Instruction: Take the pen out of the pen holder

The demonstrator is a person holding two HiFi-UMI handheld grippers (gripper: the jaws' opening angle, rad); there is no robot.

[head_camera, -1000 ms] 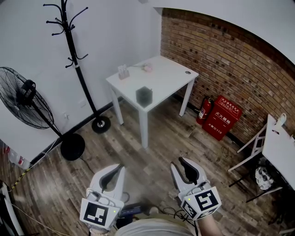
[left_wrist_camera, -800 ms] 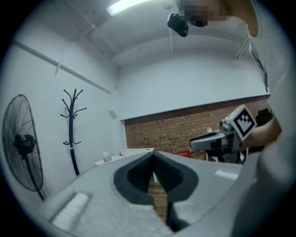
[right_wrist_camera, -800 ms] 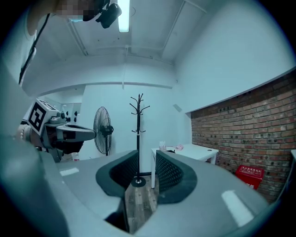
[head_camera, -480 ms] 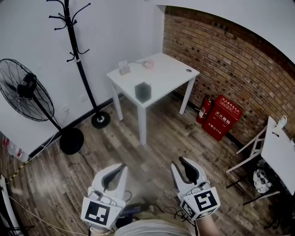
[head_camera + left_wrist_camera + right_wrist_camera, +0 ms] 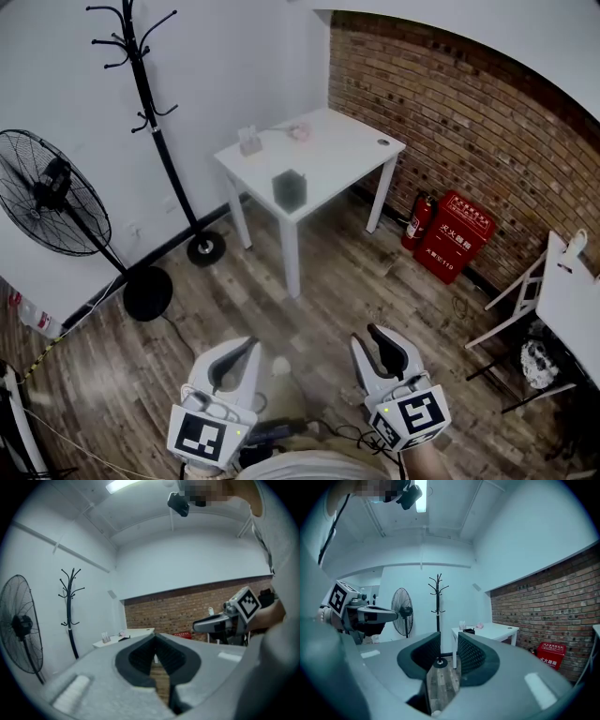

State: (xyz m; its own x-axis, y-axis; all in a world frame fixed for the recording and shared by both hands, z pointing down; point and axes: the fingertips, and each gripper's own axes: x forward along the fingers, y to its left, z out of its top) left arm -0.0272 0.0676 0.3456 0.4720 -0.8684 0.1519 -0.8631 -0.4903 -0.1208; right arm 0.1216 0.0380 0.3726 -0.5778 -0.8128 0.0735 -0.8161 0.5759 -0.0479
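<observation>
Pen holder (image 5: pixel 291 190) sits near the front edge of the white table (image 5: pixel 339 150), well apart from both grippers. Only head view shows it clearly; pen too small to tell. Left gripper (image 5: pixel 155 635): tips touching, empty. Right gripper (image 5: pixel 449 639): jaws slightly apart, empty.

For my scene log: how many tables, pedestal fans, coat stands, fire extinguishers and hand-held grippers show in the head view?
White tables: 2
Pedestal fan: 1
Coat stand: 1
Fire extinguisher: 1
Hand-held grippers: 2
Total: 7

Sparse office: desk (image 5: pixel 342 155), coat stand (image 5: pixel 161 150)
</observation>
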